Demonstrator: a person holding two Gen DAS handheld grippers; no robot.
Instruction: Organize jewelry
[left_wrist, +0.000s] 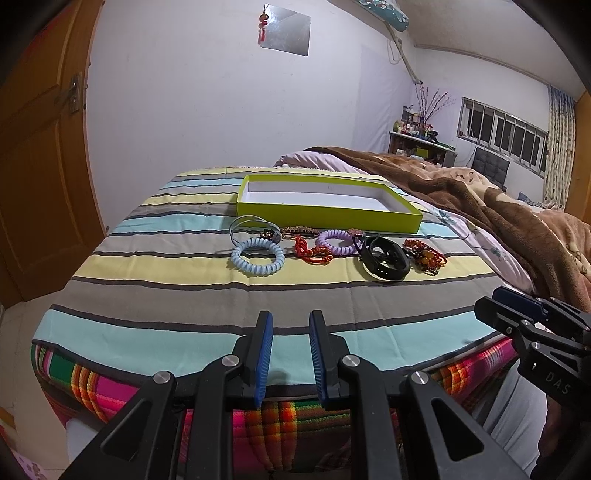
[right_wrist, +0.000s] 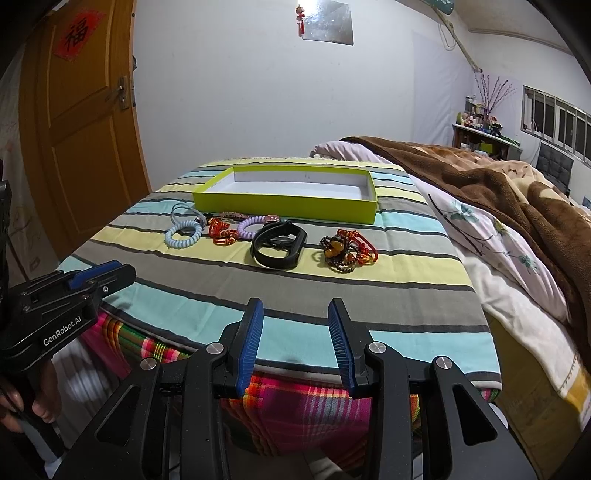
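A lime-green shallow box (left_wrist: 325, 213) (right_wrist: 284, 204) with a white inside lies empty on the striped cloth. In front of it lies a row of jewelry: a light-blue coil band (left_wrist: 257, 255) (right_wrist: 183, 233), a red knotted cord (left_wrist: 312, 252) (right_wrist: 221, 230), a purple coil band (left_wrist: 336, 242) (right_wrist: 251, 227), a black wristband (left_wrist: 386, 260) (right_wrist: 279, 247), and a beaded amber-and-red bracelet (left_wrist: 424, 256) (right_wrist: 345, 253). My left gripper (left_wrist: 291, 321) (right_wrist: 98, 273) is open and empty at the near edge. My right gripper (right_wrist: 295, 308) (left_wrist: 496, 301) is open and empty to its right.
A clear band and a small watch (left_wrist: 258, 227) lie behind the blue coil. A brown blanket (right_wrist: 517, 192) is heaped on the bed at right. A wooden door (right_wrist: 81, 122) stands at left. The plaid cover (left_wrist: 280, 424) hangs below the cloth's near edge.
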